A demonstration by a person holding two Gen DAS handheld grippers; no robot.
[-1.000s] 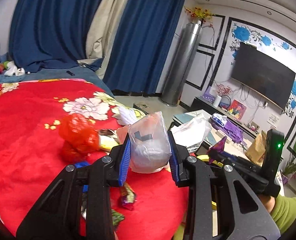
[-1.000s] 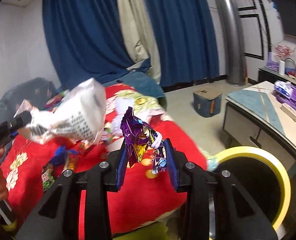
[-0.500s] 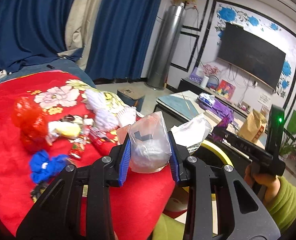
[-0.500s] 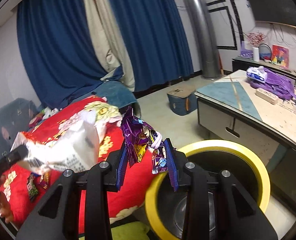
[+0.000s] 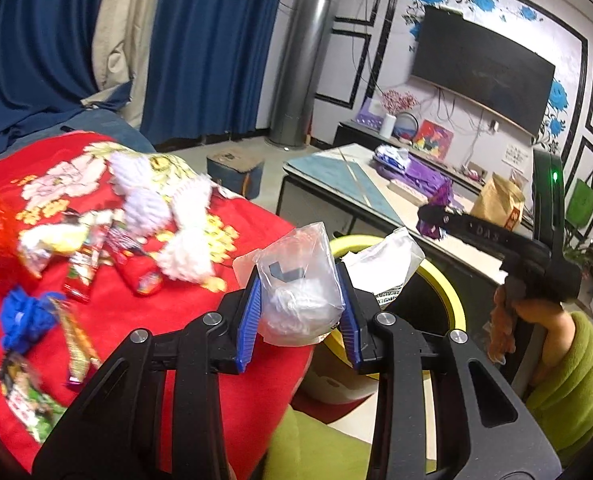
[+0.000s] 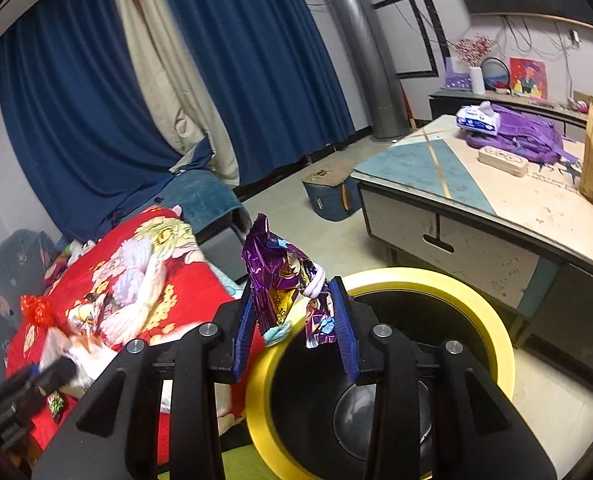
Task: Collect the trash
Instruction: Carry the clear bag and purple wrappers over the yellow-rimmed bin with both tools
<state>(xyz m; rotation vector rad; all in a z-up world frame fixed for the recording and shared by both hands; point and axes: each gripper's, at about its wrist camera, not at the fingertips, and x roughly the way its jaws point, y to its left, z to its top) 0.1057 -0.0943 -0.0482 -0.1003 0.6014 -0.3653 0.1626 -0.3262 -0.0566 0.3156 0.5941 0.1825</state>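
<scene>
Clear crinkled plastic bag with white wadding inside (image 5: 302, 300) sits pinched betw. blue pads of left gripper (image 5: 301, 318), centre of left wrist view, just above the near rim of the yellow-rimmed black trash bin (image 5: 446, 280) at centre-right. White paper packet (image 5: 388, 264) pokes up behind the bag, over the bin mouth. Right gripper (image 6: 294, 322) clamps a crumpled purple foil snack wrapper (image 6: 284, 280), centre of right wrist view, hanging over the bin's left rim (image 6: 492, 328). More wrappers, white yarn bundles (image 5: 176, 216) + blue scrap lie on the red floral blanket (image 5: 144, 320), left side. Person's green sleeve (image 5: 568, 392) at lower right edge.
</scene>
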